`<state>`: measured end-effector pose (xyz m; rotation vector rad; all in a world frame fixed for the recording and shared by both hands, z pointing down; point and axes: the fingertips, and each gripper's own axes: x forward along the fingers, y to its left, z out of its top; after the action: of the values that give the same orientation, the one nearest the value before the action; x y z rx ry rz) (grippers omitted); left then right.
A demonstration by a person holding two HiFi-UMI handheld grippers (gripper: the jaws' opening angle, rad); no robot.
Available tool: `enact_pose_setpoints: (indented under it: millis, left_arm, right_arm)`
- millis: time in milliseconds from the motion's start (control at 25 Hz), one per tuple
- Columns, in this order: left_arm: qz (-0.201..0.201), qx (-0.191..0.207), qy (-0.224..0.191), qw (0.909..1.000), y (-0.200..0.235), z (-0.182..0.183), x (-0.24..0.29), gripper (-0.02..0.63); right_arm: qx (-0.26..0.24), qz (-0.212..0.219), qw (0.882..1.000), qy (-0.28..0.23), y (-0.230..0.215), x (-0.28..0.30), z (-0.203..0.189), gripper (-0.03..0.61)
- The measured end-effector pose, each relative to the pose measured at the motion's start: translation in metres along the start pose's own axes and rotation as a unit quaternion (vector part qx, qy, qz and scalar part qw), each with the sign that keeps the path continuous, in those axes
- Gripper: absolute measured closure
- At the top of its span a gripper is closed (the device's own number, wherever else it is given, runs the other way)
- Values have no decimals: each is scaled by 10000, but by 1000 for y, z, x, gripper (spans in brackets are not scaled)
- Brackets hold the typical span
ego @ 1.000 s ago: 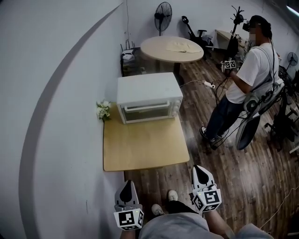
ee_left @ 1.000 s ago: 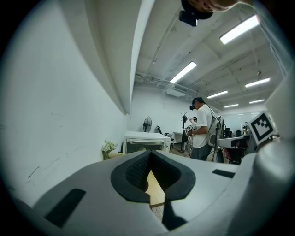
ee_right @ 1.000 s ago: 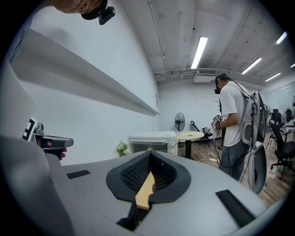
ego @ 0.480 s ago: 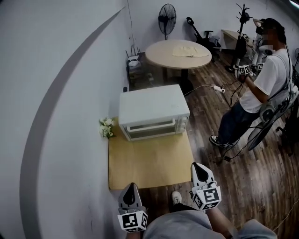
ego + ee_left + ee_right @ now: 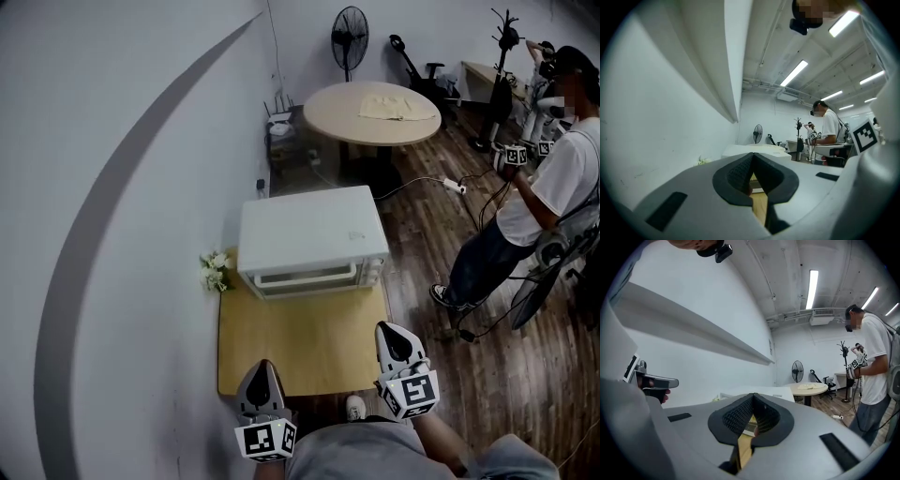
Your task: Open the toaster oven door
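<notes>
Left claw and right claw closed, empty, toaster oven on wooden table, flowers beside, person nearby

Toaster oven is a plain white boxy thing, sitting upright and square at the far end of a light wooden table. It's near the wall, and a little bunch of white flowers sits just beside its left side. The door on the front is fully shut, with the knobs at the front's right end.
</notes>
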<state>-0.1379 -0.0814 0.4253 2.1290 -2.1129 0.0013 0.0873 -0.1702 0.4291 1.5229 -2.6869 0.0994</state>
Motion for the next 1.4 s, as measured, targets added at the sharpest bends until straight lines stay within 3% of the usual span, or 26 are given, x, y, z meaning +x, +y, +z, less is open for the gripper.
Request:
enact_pose_setpoints:
  millis: [360, 640, 760, 840, 920, 1040, 1240, 1400]
  left_arm:
    - [-280, 177, 33, 9994, 5, 3, 43, 611]
    - [-817, 743, 601, 9921, 7, -9, 80, 609]
    - [-1029, 1072, 789, 9857, 9, -13, 93, 517]
    - [-1160, 1409, 908, 9790, 9, -14, 102, 514]
    - [-1321, 1865, 1058, 9678, 8, -18, 111, 514]
    - [-1602, 2572, 1357, 9433, 5, -27, 124, 515]
    - [-1973, 3699, 1842, 8890, -2, -48, 144, 517]
    - [-2214, 4268, 2138, 8503, -1, -61, 159, 526]
  right_arm:
    - [-289, -17, 9995, 144, -4, 28, 0, 580]
    - [-1038, 50, 9931, 546, 5, 55, -10, 577]
    - [-1477, 205, 9852, 840, 11, 72, -15, 512]
    - [-1848, 346, 9766, 1042, 13, 82, -19, 512]
    - [-2227, 560, 9649, 1276, 17, 94, -25, 512]
    - [-2785, 811, 9438, 1586, 19, 109, -28, 512]
    - [-3548, 1280, 9025, 2078, 21, 128, -37, 512]
    - [-4089, 1663, 8660, 2350, 28, 139, -48, 514]
